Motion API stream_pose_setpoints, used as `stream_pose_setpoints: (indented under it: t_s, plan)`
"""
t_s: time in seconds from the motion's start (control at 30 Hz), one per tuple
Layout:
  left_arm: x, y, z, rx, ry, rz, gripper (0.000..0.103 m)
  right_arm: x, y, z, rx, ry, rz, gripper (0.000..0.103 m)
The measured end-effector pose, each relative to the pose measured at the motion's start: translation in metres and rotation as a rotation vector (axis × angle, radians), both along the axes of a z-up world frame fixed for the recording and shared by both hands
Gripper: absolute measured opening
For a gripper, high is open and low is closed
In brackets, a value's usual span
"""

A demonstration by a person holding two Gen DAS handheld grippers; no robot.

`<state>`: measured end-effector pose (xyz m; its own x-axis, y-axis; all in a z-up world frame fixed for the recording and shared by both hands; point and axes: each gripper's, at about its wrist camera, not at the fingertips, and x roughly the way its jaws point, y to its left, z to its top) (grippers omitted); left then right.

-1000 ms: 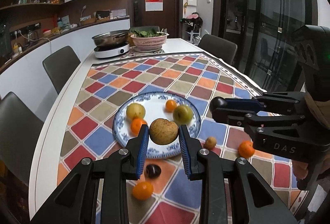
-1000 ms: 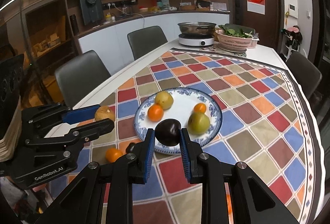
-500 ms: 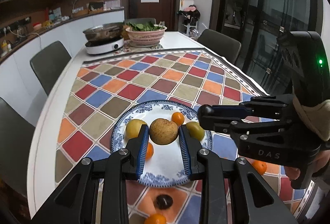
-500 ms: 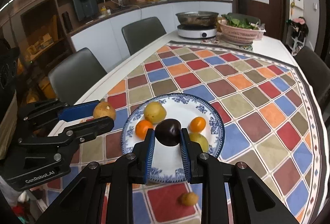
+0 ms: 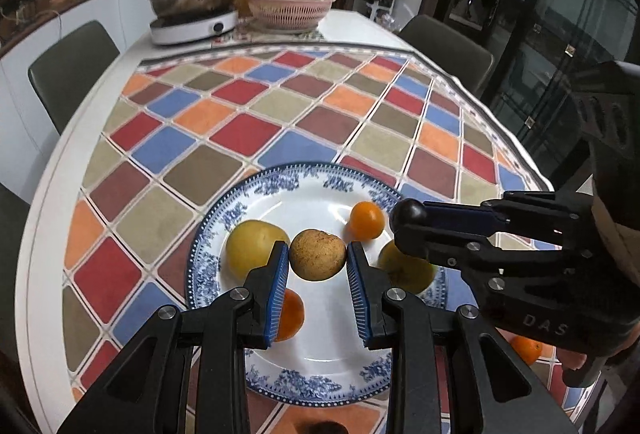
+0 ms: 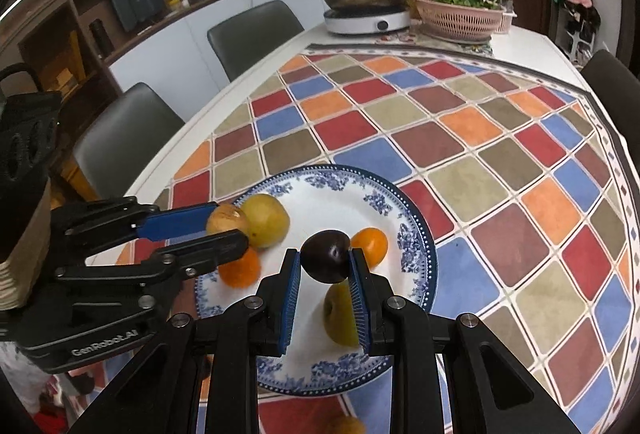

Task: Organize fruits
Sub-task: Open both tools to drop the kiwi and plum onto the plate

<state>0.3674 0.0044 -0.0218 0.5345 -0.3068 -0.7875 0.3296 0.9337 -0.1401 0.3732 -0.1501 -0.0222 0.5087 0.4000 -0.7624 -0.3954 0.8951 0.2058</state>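
A blue-and-white plate (image 5: 256, 202) (image 6: 416, 234) sits on the checked tablecloth. My left gripper (image 5: 318, 254) is shut on a brown speckled pear (image 5: 317, 254) and holds it over the plate; it also shows in the right wrist view (image 6: 226, 218). My right gripper (image 6: 325, 261) is shut on a dark plum (image 6: 326, 261) above the plate; the plum shows in the left wrist view (image 5: 409, 213). On the plate lie a yellow fruit (image 5: 250, 246), two oranges (image 5: 367, 220) (image 5: 292, 314) and a green fruit (image 5: 404, 274).
An orange (image 5: 526, 350) and a dark fruit (image 5: 324, 428) lie on the cloth near the plate, and a brown fruit (image 6: 344, 426) in front of it. A hotplate with a pan (image 5: 192, 14) and a pink basket (image 5: 290, 8) stand at the far end. Chairs surround the table.
Both grippers have moved forward over the plate with their fruits still held. The plate now lies directly under both.
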Motion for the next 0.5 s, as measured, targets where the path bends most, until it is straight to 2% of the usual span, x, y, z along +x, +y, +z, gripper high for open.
stream_pose_setpoints:
  t_s: [0.2,0.5]
  plan:
    - [0.007,0.001,-0.013,0.012,0.04,0.009,0.03,0.01,0.002,-0.015,-0.005,0.043,0.001,0.026]
    - [0.008,0.002,-0.012,0.032,0.032,0.009,0.032,0.015,0.002,-0.022,0.005,0.067,-0.007,0.026]
